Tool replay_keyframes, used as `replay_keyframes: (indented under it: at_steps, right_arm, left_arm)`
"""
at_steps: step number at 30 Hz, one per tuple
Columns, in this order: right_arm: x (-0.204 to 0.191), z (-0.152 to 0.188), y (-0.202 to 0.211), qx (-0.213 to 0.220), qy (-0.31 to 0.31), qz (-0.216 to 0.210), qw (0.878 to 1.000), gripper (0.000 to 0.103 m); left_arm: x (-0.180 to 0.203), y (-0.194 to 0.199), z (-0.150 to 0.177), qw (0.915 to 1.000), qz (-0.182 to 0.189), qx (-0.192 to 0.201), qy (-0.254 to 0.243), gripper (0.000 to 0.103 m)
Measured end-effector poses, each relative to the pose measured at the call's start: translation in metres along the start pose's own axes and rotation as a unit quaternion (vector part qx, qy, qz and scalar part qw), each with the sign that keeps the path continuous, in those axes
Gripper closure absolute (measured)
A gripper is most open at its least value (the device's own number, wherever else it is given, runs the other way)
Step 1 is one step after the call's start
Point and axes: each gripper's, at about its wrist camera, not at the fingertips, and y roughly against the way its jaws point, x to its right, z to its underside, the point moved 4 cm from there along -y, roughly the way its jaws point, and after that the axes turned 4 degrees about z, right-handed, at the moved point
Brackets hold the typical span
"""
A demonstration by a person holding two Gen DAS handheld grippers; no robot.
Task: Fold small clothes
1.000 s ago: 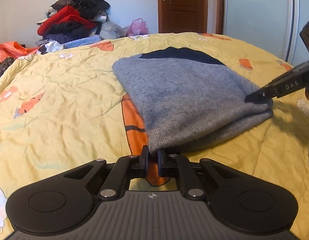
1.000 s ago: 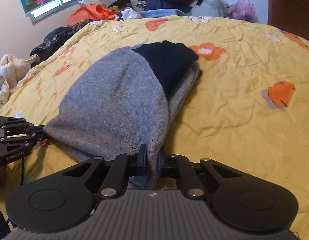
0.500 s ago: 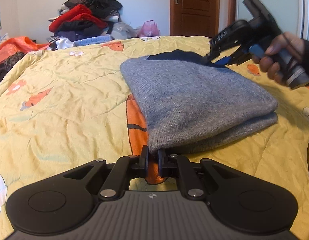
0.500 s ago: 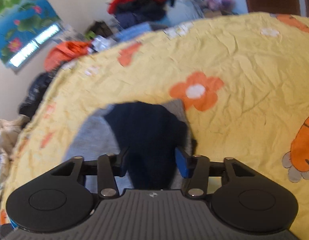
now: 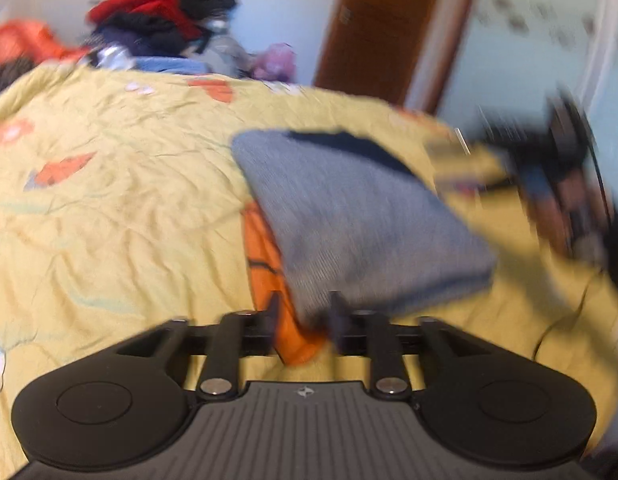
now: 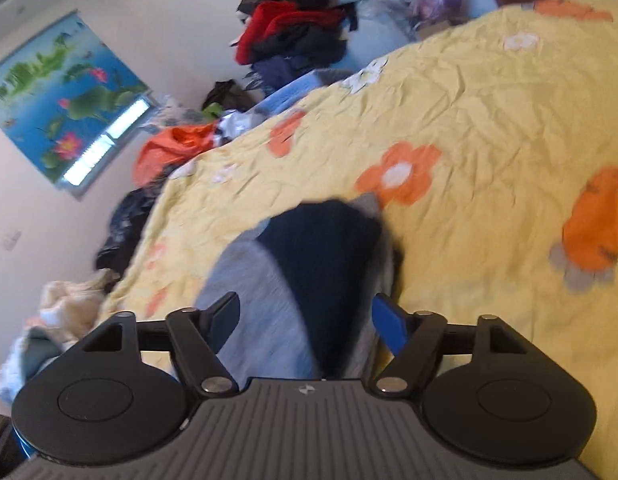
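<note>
A folded grey knit garment [image 5: 349,220] with a navy patch [image 5: 349,146] at its far end lies on the yellow quilt [image 5: 121,208]. My left gripper [image 5: 305,316] is at the garment's near corner with its jaws opening; the corner sits loosely between the fingers, with orange print showing beside it. The right gripper [image 5: 549,168], blurred, hangs in a hand off the garment's right side. In the right wrist view the right gripper [image 6: 307,320] hovers over the garment [image 6: 261,320] and its navy patch [image 6: 329,248], jaws opening wide and clear of the cloth.
A heap of red and dark clothes [image 5: 161,20] is piled beyond the bed's far edge, with orange fabric [image 6: 173,148] and more clothes along the side. A brown door [image 5: 381,28] and a pale wardrobe [image 5: 529,40] stand behind. A cable [image 5: 565,312] trails on the quilt at right.
The left jaws have parted off the garment's corner and that view has rolled. The right gripper let go, lifted away to the right and rolled, with its jaws spread wider.
</note>
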Motion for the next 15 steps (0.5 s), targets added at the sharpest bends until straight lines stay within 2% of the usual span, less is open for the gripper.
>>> replay_keyframes:
  at_steps: [1, 2, 4, 6, 7, 8, 9, 10, 11, 12, 15]
  right_arm:
    - [-0.001, 0.007, 0.002, -0.009, 0.008, 0.004, 1.000, 0.031]
    - [-0.001, 0.015, 0.003, -0.019, 0.010, 0.005, 1.000, 0.031]
    - [-0.007, 0.029, -0.001, -0.042, 0.012, 0.000, 0.999, 0.035]
    - [-0.008, 0.043, -0.008, -0.063, 0.020, 0.013, 0.998, 0.035]
    - [-0.009, 0.050, -0.013, -0.075, 0.022, 0.018, 0.997, 0.039]
    - [-0.013, 0.054, -0.013, -0.070, 0.031, 0.014, 0.997, 0.042]
    - [-0.015, 0.058, -0.013, -0.074, 0.039, 0.015, 0.996, 0.049]
    - [-0.018, 0.062, -0.013, -0.079, 0.047, 0.019, 0.996, 0.064]
    - [-0.018, 0.064, -0.014, -0.085, 0.053, 0.020, 0.995, 0.074]
    - [-0.019, 0.066, -0.014, -0.086, 0.060, 0.018, 0.994, 0.083]
    - [-0.026, 0.076, -0.005, -0.093, 0.117, 0.027, 0.988, 0.085]
  left_arm:
    - [-0.009, 0.000, -0.006, 0.9994, -0.005, 0.014, 0.033, 0.027]
    - [-0.017, -0.002, -0.010, 0.9978, -0.013, 0.027, 0.060, 0.022]
    - [-0.026, -0.015, -0.016, 0.9948, -0.016, 0.026, 0.097, 0.022]
    - [-0.026, -0.034, -0.019, 0.9926, 0.000, -0.002, 0.121, 0.023]
    - [-0.022, -0.043, -0.018, 0.9917, 0.011, -0.015, 0.127, 0.023]
    - [-0.017, -0.051, -0.018, 0.9912, 0.022, -0.027, 0.128, 0.024]
    - [-0.009, -0.059, -0.017, 0.9914, 0.028, -0.041, 0.121, 0.034]
    - [-0.002, -0.067, -0.015, 0.9926, 0.028, -0.056, 0.104, 0.051]
    - [0.005, -0.069, -0.013, 0.9954, 0.012, -0.055, 0.077, 0.062]
    - [0.010, -0.072, -0.012, 0.9959, 0.009, -0.069, 0.057, 0.084]
    - [0.005, -0.067, -0.010, 0.9955, 0.007, -0.087, 0.037, 0.087]
